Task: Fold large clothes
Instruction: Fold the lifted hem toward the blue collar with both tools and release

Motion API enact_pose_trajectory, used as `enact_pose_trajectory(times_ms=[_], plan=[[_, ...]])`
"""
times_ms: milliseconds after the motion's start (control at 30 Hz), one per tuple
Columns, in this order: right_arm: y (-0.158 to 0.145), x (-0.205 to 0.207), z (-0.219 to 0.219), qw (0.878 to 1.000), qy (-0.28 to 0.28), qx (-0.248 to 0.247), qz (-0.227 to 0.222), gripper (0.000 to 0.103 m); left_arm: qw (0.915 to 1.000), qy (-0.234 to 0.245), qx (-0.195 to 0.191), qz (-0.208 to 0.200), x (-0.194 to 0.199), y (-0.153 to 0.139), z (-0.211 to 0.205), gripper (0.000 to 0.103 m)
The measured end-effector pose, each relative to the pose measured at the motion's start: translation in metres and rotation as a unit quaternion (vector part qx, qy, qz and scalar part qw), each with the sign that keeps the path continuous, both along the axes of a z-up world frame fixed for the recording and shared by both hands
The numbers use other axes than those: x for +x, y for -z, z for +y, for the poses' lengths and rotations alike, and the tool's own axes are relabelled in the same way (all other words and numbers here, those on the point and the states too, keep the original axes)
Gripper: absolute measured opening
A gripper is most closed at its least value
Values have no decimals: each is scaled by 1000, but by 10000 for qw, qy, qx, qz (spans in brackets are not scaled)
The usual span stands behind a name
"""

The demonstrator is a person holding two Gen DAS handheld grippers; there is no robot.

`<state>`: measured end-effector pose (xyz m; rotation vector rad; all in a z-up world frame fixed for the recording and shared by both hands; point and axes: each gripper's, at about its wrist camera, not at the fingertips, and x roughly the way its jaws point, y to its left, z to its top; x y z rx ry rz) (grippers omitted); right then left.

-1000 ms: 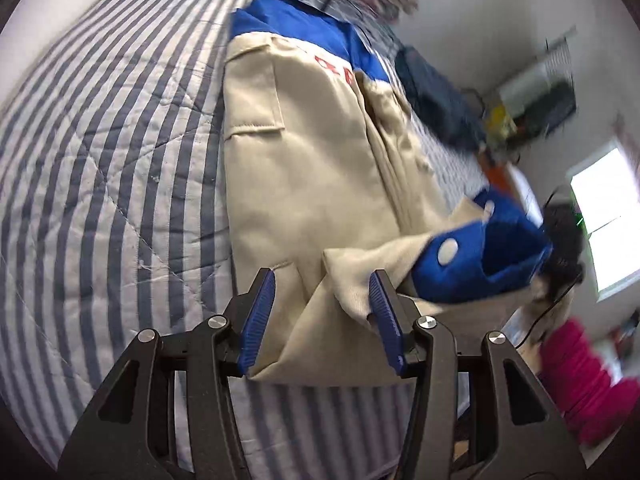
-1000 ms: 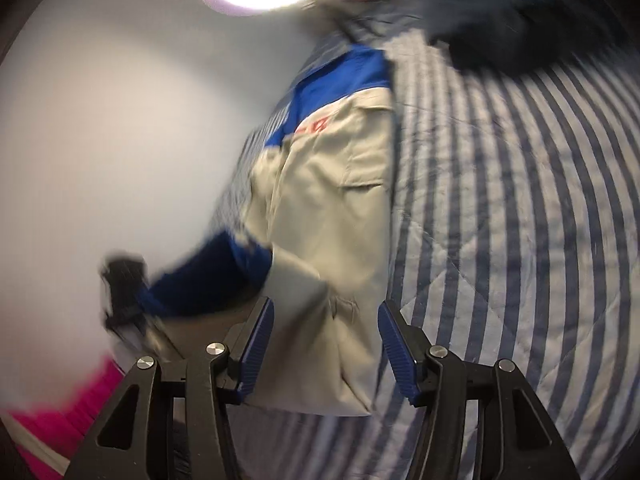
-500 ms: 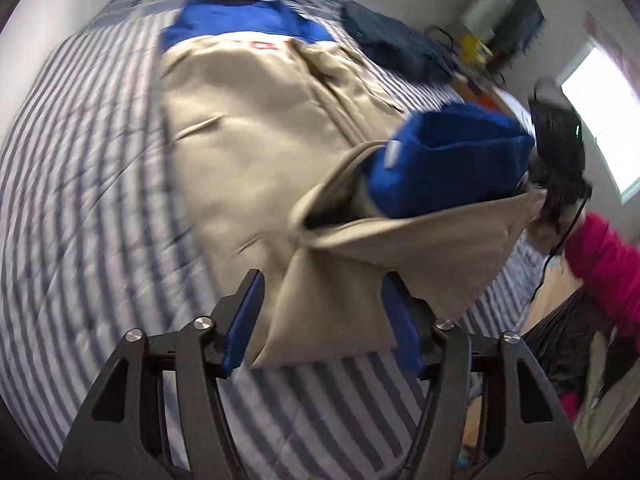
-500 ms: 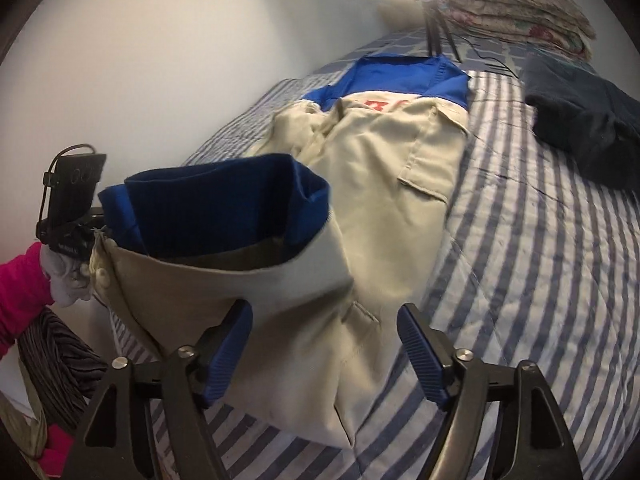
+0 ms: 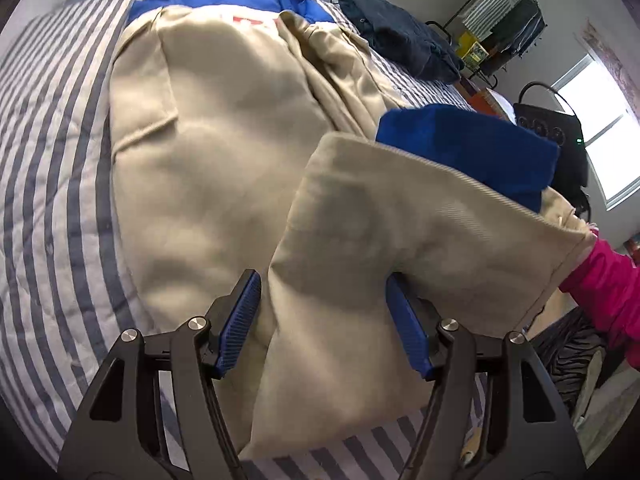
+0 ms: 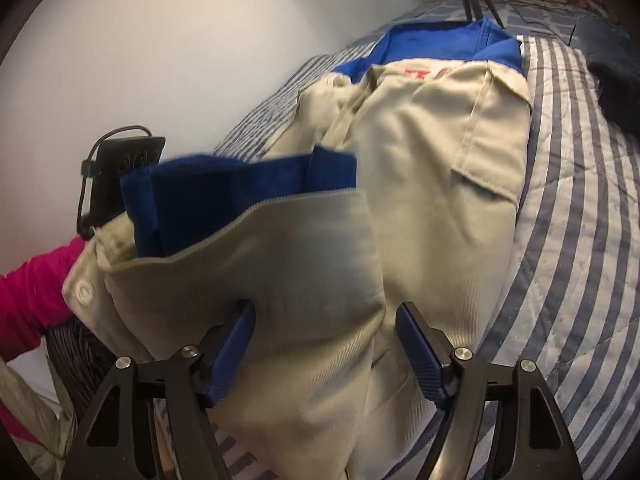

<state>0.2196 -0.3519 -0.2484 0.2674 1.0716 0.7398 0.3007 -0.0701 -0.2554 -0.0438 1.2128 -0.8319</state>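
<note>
So the beige cotton work jacket with royal-blue shoulders and cuffs [image 5: 208,184] is spread out on the blue-and-white striped quilt [image 5: 52,184] covering the bed. Its long axis runs away from both cameras: hem end down by the grippers, blue yoke and collar at the far end, with some red lettering just below the blue that's too washed out to read.

Lots is hidden. A beige sleeve with a blue cuff [image 5: 468,152] is lifted and folded across the near part of the jacket, so the hem and lower front underneath can't be seen. In the right wrist view that same sleeve [image 6: 248,248] is motion-blurred, with a snap button near its left edge. Both views cut off the near edge of the bed.

The left gripper [image 5: 324,320] has its jaws opening, with sleeve fabric between the blue pads; whether the pads still press it I can't say for sure, looks loose. The right gripper [image 6: 326,354] is wide but closing a bit, cloth bunched between its pads too, not clearly pinched.

A pink sleeve [image 5: 604,284] pokes in at the edge. A dark navy folded garment [image 5: 400,36] lies near the far corner.
</note>
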Motion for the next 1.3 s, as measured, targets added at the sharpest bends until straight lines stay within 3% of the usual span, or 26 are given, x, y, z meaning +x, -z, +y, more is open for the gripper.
enact_pose_trajectory(times_ms=[133,200,233,300,367,433,533,700,800,900,1000,1167,1233,1300], plan=[[6,-1,-13,9993,85,302,202,66,10000,-18,-1,69,-5,5,6,63],[6,0,-13,9988,143,378,284,66,9998,19,-45,205,-7,7,6,47],[6,0,-11,9987,141,389,301,59,9996,27,-27,292,-8,8,4,35],[8,-2,-1,9986,5,317,423,51,9997,-36,89,203,-12,6,4,24],[6,-7,8,9996,-5,32,268,39,9997,-149,111,182,-13,3,5,4],[1,-9,5,9994,150,50,296,17,9995,-275,33,138,-17,-4,11,2],[-13,-19,-5,9989,375,207,193,8,9989,-416,147,-147,-30,-21,20,1],[-35,-41,-16,9979,631,118,-30,6,9944,-1005,222,-221,-44,-40,43,1],[-25,-43,-43,9928,1163,179,204,5,9888,-1409,452,178,-34,-19,59,1],[-4,-39,-54,9847,1632,-156,582,5,9808,-1801,516,545,-23,2,72,2],[-12,-38,-46,9856,1560,-494,428,5,9825,-1673,806,173,-30,-6,68,2],[-26,-46,-45,9854,1580,-580,276,7,9823,-1711,763,70,-33,-18,72,4],[-32,-46,-39,9805,1645,-1069,105,28,9785,-1841,904,-239,-36,-32,82,4],[-43,-47,-37,9753,1731,-1362,-169,29,9753,-1920,965,-517,-35,-44,83,4]])
